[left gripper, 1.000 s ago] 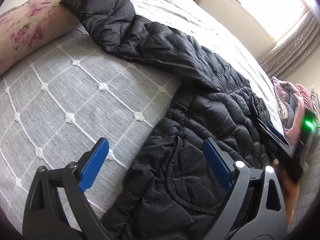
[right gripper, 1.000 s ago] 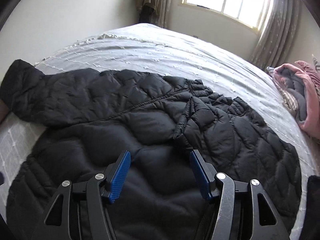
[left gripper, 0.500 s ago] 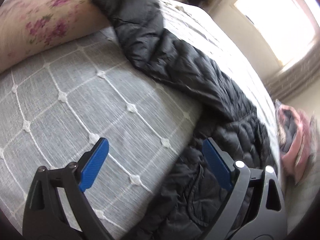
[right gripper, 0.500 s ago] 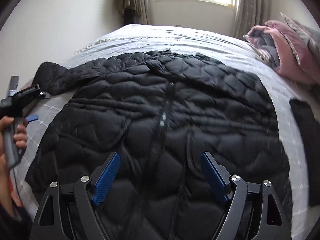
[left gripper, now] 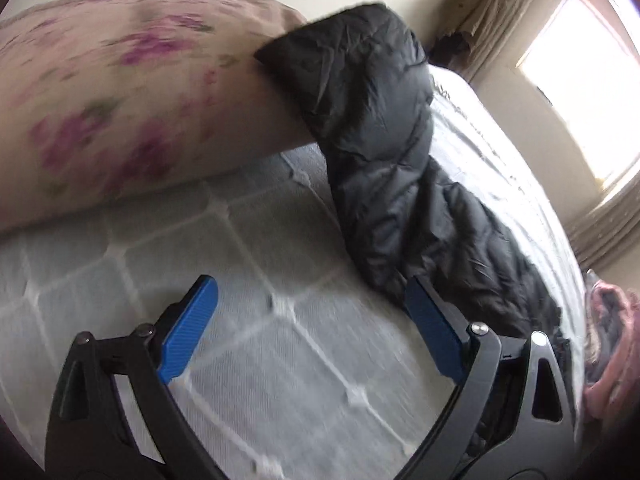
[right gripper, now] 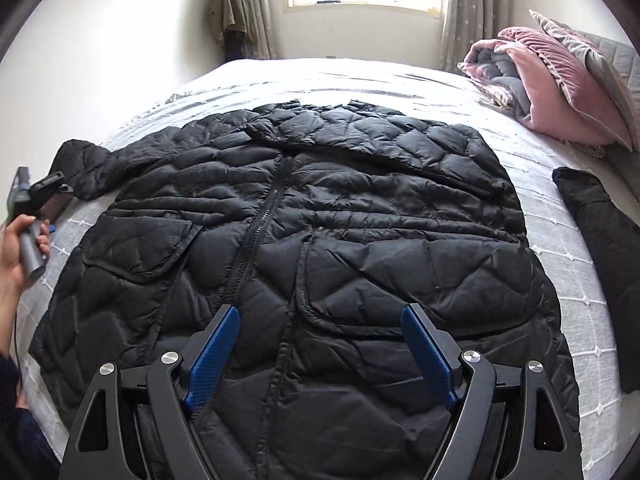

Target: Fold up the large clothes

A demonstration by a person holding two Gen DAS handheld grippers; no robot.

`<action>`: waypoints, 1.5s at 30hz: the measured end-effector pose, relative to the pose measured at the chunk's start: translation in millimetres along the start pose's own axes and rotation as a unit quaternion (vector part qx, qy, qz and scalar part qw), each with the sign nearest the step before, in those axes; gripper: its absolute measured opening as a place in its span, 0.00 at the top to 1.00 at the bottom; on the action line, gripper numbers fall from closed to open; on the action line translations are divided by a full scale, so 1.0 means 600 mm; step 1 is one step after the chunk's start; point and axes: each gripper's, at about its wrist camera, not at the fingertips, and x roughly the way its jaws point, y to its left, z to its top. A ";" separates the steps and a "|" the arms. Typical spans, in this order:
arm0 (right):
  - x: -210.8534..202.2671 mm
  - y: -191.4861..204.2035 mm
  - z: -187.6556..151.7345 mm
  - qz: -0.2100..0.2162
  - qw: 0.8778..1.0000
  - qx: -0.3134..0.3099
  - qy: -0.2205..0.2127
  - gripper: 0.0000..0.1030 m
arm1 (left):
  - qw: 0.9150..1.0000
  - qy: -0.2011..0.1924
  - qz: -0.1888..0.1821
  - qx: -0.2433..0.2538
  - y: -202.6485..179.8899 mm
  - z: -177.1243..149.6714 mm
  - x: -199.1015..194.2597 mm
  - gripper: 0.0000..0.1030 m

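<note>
The black puffer jacket (right gripper: 304, 248) lies spread flat, front up and zipped, across the middle of the bed (right gripper: 560, 280), hem at the near edge and collar toward the far edge under the window. No fold shows yet, so the job looks barely started. One sleeve (left gripper: 376, 128) stretches out to the bed's left side, its cuff resting against the floral pillow (left gripper: 132, 92). The other sleeve cannot be made out clearly. The left gripper (left gripper: 312, 332) hangs over bare quilt just beside that sleeve, jaws spread wide, nothing between them. The right gripper (right gripper: 320, 344) hovers above the hem, jaws also wide apart and empty. A pink blanket bundle (right gripper: 540, 92) sits at the far right corner, and a dark garment (right gripper: 600, 232) lies along the right edge. By my read, everything remains: sleeves in first, then the body folded over.
</note>
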 end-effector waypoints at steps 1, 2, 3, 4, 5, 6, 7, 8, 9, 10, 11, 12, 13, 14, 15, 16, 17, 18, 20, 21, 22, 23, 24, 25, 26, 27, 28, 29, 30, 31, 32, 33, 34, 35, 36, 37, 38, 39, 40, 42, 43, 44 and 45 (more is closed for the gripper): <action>0.001 0.000 0.000 -0.004 1.000 0.001 -0.002 0.18 | 1.000 -0.003 0.003 0.005 -0.001 0.007 0.008 0.08; 0.001 -0.001 0.001 -0.009 1.000 0.001 -0.004 0.18 | 1.000 -0.009 0.012 0.016 -0.004 0.018 0.021 0.08; 0.001 -0.001 0.002 -0.015 1.000 0.002 -0.006 0.18 | 0.999 -0.010 0.023 0.028 -0.007 0.026 0.032 0.08; 0.000 -0.001 0.002 -0.016 1.000 0.001 -0.008 0.18 | 0.999 -0.009 0.028 0.031 -0.008 0.035 0.040 0.08; -0.002 0.000 0.002 -0.018 1.000 0.001 -0.011 0.18 | 0.999 -0.011 0.028 0.028 -0.008 0.041 0.044 0.10; -0.004 0.000 0.002 -0.022 1.000 0.000 -0.014 0.18 | 1.000 -0.018 0.020 0.015 -0.006 0.047 0.045 0.13; -0.005 0.000 0.002 -0.025 1.000 0.001 -0.015 0.18 | 1.000 -0.020 -0.001 -0.001 -0.005 0.052 0.045 0.24; -0.007 -0.001 0.003 -0.027 1.000 0.003 -0.016 0.18 | 1.000 -0.013 -0.015 -0.012 -0.005 0.056 0.049 0.38; -0.008 -0.001 0.003 -0.027 0.999 0.005 -0.017 0.18 | 0.999 0.000 -0.029 -0.025 -0.007 0.059 0.054 0.49; -0.009 0.000 0.003 -0.027 0.999 0.005 -0.017 0.18 | 0.998 0.009 -0.044 -0.034 -0.010 0.061 0.057 0.77; -0.011 0.000 0.004 -0.027 0.999 0.006 -0.017 0.18 | 0.998 0.018 -0.056 -0.037 -0.016 0.063 0.060 0.91; -0.012 0.000 0.004 -0.029 0.999 0.006 -0.018 0.18 | 0.998 0.022 -0.055 -0.033 -0.026 0.068 0.059 0.91; -0.013 0.000 0.004 -0.033 0.999 0.005 -0.018 0.18 | 0.998 0.016 -0.047 -0.024 -0.037 0.071 0.051 0.94; -0.013 0.000 0.004 -0.039 0.999 0.003 -0.018 0.18 | 0.999 0.006 -0.046 -0.011 -0.049 0.075 0.040 0.95; -0.013 -0.001 0.004 -0.048 0.999 0.002 -0.015 0.18 | 0.999 -0.010 -0.051 0.004 -0.063 0.077 0.019 0.95; -0.013 -0.002 0.003 -0.053 0.999 0.003 -0.014 0.18 | 0.998 -0.027 -0.054 0.018 -0.080 0.078 -0.006 0.96; -0.014 -0.004 0.004 -0.052 0.999 0.007 -0.013 0.18 | 0.997 -0.036 -0.056 0.025 -0.090 0.069 -0.024 0.96; -0.014 -0.007 0.004 -0.051 0.999 0.011 -0.011 0.18 | 0.996 -0.047 -0.063 0.034 -0.108 0.071 -0.045 0.96; -0.015 -0.013 0.005 -0.047 0.999 0.022 -0.005 0.18 | 0.993 -0.067 -0.079 0.048 -0.138 0.072 -0.086 0.96; -0.015 -0.015 0.005 -0.047 0.999 0.024 -0.003 0.18 | 0.991 -0.078 -0.088 0.057 -0.158 0.072 -0.110 0.96; -0.014 -0.016 0.005 -0.048 0.999 0.024 -0.001 0.18 | 0.988 -0.089 -0.099 0.072 -0.181 0.071 -0.136 0.96; -0.013 -0.018 0.005 -0.051 0.998 0.025 0.002 0.18 | 0.986 -0.098 -0.104 0.081 -0.194 0.069 -0.150 0.96; -0.012 -0.020 0.005 -0.053 0.998 0.026 0.004 0.18 | 0.983 -0.112 -0.110 0.097 -0.217 0.065 -0.172 0.96; -0.011 -0.021 0.005 -0.053 0.998 0.028 0.006 0.18 | 0.979 -0.123 -0.115 0.114 -0.242 0.059 -0.192 0.96; -0.011 -0.026 0.005 -0.044 0.998 0.035 0.007 0.18 | 0.977 -0.127 -0.120 0.123 -0.260 0.053 -0.203 0.96; -0.011 -0.030 0.006 -0.035 0.998 0.042 0.009 0.18 | 0.973 -0.130 -0.131 0.135 -0.284 0.043 -0.222 0.96; -0.012 -0.034 0.006 -0.026 0.998 0.048 0.011 0.18 | 0.970 -0.131 -0.139 0.147 -0.308 0.027 -0.235 0.96; -0.015 -0.040 0.007 -0.018 0.998 0.057 0.012 0.18 | 0.967 -0.133 -0.145 0.160 -0.333 0.012 -0.246 0.96; -0.019 -0.047 0.009 -0.015 0.998 0.064 0.010 0.18 | 0.963 -0.138 -0.150 0.177 -0.363 -0.007 -0.260 0.96; -0.023 -0.053 0.011 -0.016 0.998 0.067 0.008 0.18 | 0.958 -0.144 -0.154 0.193 -0.390 -0.025 -0.270 0.96; -0.027 -0.062 0.012 -0.021 0.997 0.072 0.005 0.18 | 0.952 -0.152 -0.159 0.213 -0.422 -0.050 -0.286 0.96; -0.029 -0.071 0.013 -0.024 0.997 0.078 0.004 0.18 | 0.948 -0.154 -0.163 0.227 -0.443 -0.071 -0.289 0.96; -0.030 -0.078 0.013 -0.024 0.996 0.084 0.004 0.18 | 0.944 -0.152 -0.168 0.240 -0.464 -0.089 -0.289 0.96; -0.031 -0.089 0.014 -0.021 0.995 0.094 0.005 0.18 | 0.940 -0.145 -0.176 0.253 -0.494 -0.115 -0.294 0.96; -0.032 -0.101 0.014 -0.016 0.994 0.104 0.006 0.18 | 0.940 -0.133 -0.180 0.258 -0.517 -0.133 -0.292 0.96; -0.033 -0.110 0.014 -0.014 0.993 0.114 0.006 0.18 | 0.941 -0.122 -0.186 0.257 -0.533 -0.150 -0.288 0.96; -0.032 -0.121 0.015 -0.017 0.992 0.125 0.007 0.18 | 0.942 -0.112 -0.194 0.251 -0.540 -0.160 -0.282 0.96; -0.031 -0.127 0.014 -0.019 0.991 0.132 0.009 0.18 | 0.942 -0.100 -0.207 0.245 -0.553 -0.178 -0.275 0.96; -0.030 -0.133 0.013 -0.020 0.990 0.139 0.011 0.18 | 0.941 -0.084 -0.217 0.244 -0.573 -0.205 -0.265 0.96; -0.028 -0.139 0.011 -0.010 0.989 0.149 0.016 0.18 | 0.940 -0.064 -0.216 0.256 -0.598 -0.245 -0.240 0.96; -0.027 -0.142 0.011 -0.003 0.988 0.154 0.019 0.18 | 0.939 -0.053 -0.208 0.267 -0.613 -0.269 -0.227 0.95; -0.026 -0.144 0.010 0.007 0.987 0.160 0.022 0.18 | 0.939 -0.038 -0.201 0.275 -0.628 -0.293 -0.208 0.94; -0.026 -0.146 0.010 0.012 0.986 0.164 0.023 0.18 | 0.940 -0.027 -0.200 0.276 -0.632 -0.305 -0.190 0.93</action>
